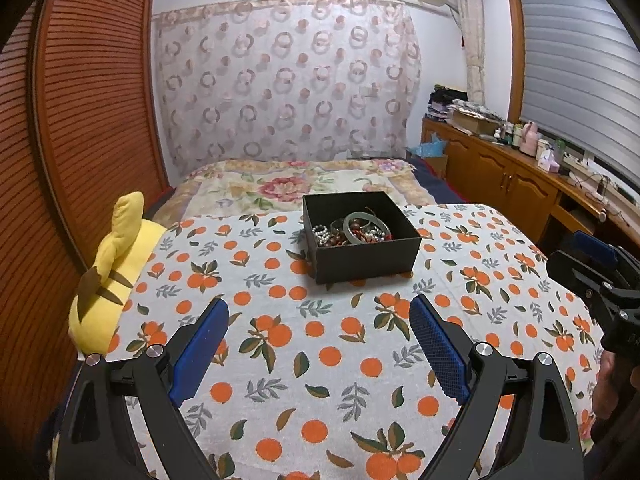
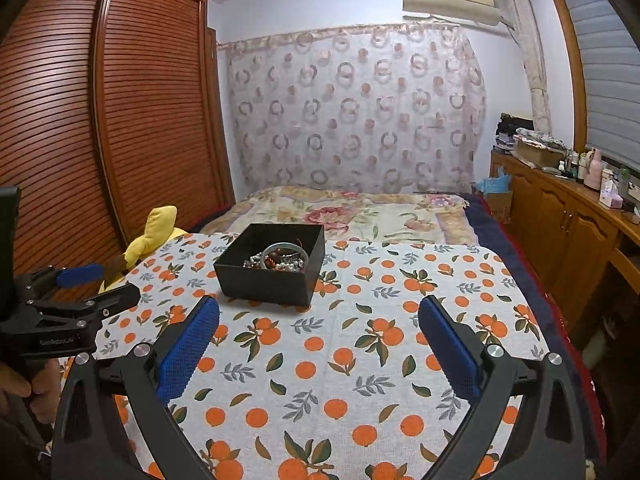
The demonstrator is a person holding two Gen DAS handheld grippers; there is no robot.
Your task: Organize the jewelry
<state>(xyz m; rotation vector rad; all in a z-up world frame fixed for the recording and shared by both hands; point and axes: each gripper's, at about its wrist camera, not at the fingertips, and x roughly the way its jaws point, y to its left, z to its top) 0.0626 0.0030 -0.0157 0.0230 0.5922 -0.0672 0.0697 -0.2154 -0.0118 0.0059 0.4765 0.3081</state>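
A black open box [image 1: 366, 262] stands on the orange-patterned cloth [image 1: 320, 360] and holds a heap of jewelry [image 1: 352, 232]: bead strings, pearls and a grey-green bangle. It also shows in the right wrist view [image 2: 266, 284] with the jewelry [image 2: 282, 260] inside. My left gripper [image 1: 318, 312] is open and empty, well short of the box. My right gripper [image 2: 320, 312] is open and empty, to the right of the box and nearer me. Each gripper shows at the edge of the other's view: the right one [image 1: 588, 264], the left one [image 2: 96, 284].
A yellow plush toy [image 1: 108, 280] lies at the cloth's left edge. A bed with a floral blanket [image 1: 296, 184] lies behind. A slatted wooden wardrobe [image 1: 80, 120] stands left; a wooden counter [image 1: 520, 176] with bottles runs along the right.
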